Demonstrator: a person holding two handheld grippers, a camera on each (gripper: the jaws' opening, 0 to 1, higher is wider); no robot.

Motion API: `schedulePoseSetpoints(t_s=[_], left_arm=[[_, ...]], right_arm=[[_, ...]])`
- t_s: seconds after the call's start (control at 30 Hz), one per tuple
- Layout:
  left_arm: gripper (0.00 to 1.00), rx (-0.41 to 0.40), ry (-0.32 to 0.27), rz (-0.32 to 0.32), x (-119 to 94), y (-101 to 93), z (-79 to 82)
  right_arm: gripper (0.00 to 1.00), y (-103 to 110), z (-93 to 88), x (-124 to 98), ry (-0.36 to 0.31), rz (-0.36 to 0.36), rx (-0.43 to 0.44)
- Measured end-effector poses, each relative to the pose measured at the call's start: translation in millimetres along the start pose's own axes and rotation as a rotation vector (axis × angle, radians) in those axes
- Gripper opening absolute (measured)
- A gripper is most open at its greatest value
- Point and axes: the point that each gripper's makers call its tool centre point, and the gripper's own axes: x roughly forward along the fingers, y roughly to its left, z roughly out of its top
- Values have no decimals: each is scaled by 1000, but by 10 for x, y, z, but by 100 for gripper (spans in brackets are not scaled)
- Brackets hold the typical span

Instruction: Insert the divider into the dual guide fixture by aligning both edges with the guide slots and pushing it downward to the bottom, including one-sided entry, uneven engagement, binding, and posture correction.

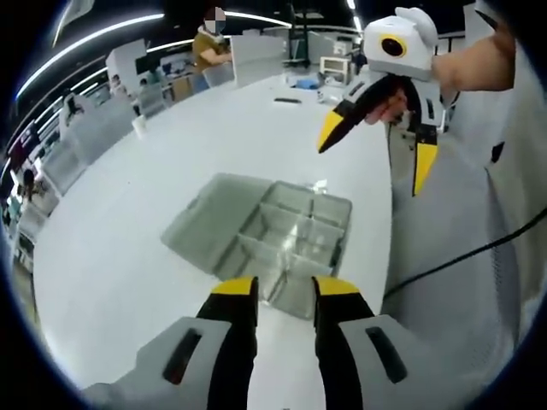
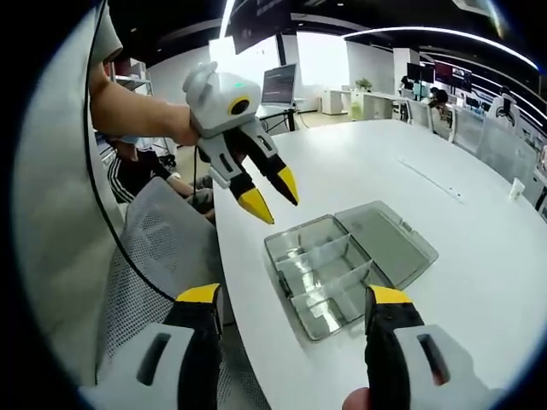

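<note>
A clear plastic compartment box (image 1: 295, 231) lies on the white table (image 1: 128, 256), its hinged lid (image 1: 209, 220) folded flat beside it. Clear dividers (image 2: 318, 256) stand inside the box (image 2: 325, 278), splitting it into several cells. My left gripper (image 1: 285, 290) hovers just before the box's near edge, its jaws apart with nothing between them. My right gripper (image 1: 376, 161) hangs in the air above the table's edge, spread wide and holding nothing. In the right gripper view its yellow tips (image 2: 293, 299) frame the box from the table's side, and the left gripper (image 2: 272, 195) hangs above the box.
A mesh chair (image 2: 158, 248) stands against the table edge close to the box. A paper cup (image 1: 139, 125) sits far across the table. A person (image 1: 209, 47) stands at the far end. A black cable (image 1: 461, 256) runs over the operator's clothing. A monitor (image 2: 279, 84) stands behind.
</note>
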Motion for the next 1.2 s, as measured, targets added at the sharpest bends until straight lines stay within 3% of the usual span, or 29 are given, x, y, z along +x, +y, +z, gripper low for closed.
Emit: schedulePoseSetpoints(t_s=[0.23,0.53,0.73,0.93,1.2], left_arm=[[22,51,41,-12,99,55,-77],[22,78,47,-23,113,110,36],[22,90,36,-32,115,66,107],[22,86,29,-44,113,3,128],[23,58,8,-60,108,-72,158]], right_arm=[[65,-9,2,5,-2,1,1],[65,-93,-56,-51,-4,-21,11],[63,-237,-182,-114,10,-47,24],[62,-453,-450,-137,70,-69,18],[60,-686,-644,-135,116,-81,13]])
